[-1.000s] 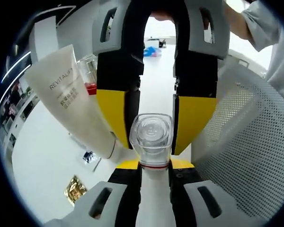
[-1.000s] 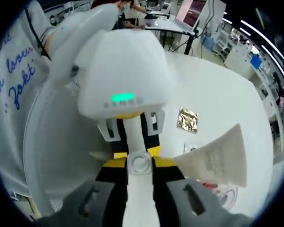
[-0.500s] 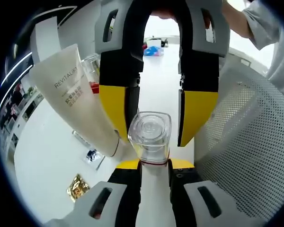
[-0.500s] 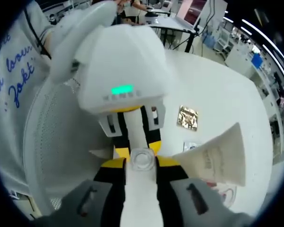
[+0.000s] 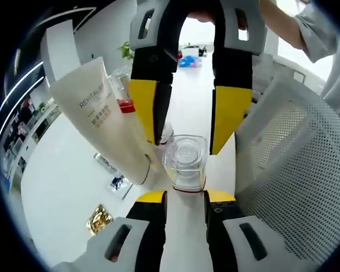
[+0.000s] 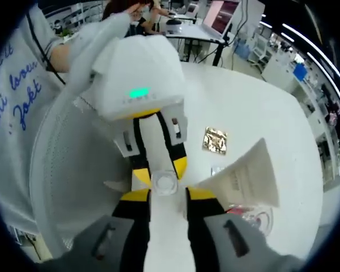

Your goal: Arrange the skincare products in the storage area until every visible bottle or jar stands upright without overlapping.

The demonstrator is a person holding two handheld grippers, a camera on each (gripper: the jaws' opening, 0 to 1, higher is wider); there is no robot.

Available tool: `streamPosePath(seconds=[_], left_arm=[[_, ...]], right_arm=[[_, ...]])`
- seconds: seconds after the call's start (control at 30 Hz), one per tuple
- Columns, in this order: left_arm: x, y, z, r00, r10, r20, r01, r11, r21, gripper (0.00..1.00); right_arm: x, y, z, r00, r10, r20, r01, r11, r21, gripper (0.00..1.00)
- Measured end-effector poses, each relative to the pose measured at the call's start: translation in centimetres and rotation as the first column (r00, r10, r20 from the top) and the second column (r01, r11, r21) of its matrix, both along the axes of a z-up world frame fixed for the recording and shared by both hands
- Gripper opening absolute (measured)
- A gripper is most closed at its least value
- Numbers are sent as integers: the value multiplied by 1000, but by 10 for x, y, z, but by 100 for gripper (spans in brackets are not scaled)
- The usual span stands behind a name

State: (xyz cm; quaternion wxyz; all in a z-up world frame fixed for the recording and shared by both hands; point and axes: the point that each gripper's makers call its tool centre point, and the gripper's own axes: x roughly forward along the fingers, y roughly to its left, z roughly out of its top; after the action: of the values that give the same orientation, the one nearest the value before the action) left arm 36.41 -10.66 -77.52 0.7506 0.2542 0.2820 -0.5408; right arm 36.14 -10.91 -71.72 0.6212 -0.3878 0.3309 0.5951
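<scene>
Clear-capped bottle (image 5: 186,165) | between left gripper (image 5: 185,199) and right gripper (image 5: 186,122) jaws

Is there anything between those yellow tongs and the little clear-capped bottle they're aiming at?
Nothing visible. The clear-capped bottle sits directly ahead of the left tongs, and the right tongs straddle it from the far side. The white tube leans just beside it, not in between.

Just ahead of your left tongs (image 5: 184,195) stands the clear-capped bottle (image 5: 186,167) on the table (image 5: 62,192), with your right tongs (image 5: 184,122) facing you from beyond it. The tube (image 5: 105,122) leans to its left, the mesh basket (image 5: 294,170) sits right, and a foil sachet (image 5: 99,219) lies lower left.
</scene>
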Motion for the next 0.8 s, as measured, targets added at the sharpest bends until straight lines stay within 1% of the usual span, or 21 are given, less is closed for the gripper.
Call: streamPosePath(seconds=[0.2,0.33,0.4,0.5,0.6,0.7,0.73,0.8], left_arm=[[0,6,-1,999,38,-12,-37,999,18,22],[-2,8,-2,997,64,-33,-63,998,26,22],[-3,8,-2,996,74,-41,-72,997,31,22],[-4,8,-3,994,94,-61,-93,995,31,22],[-5,8,-5,989,120,-81,-118,993,31,23],[-8,6,-6,989,117,-94,-115,993,26,23],[-9,6,-7,986,125,-108,-123,992,26,24],[-9,5,-7,984,137,-115,-135,991,25,25]], right_arm=[[-2,-7,5,1000,-14,2,14,1000,13,23],[-3,-9,10,1000,-19,9,19,999,30,23],[-5,-12,11,1000,-17,3,17,999,27,22],[-8,-16,9,1000,-18,0,18,999,30,22],[-11,-21,5,999,-31,-17,31,999,36,21],[-11,-26,1,998,-48,-28,49,998,39,21],[-11,-28,0,998,-51,-33,52,998,40,21],[-12,-31,-2,997,-63,-40,64,997,45,21]])
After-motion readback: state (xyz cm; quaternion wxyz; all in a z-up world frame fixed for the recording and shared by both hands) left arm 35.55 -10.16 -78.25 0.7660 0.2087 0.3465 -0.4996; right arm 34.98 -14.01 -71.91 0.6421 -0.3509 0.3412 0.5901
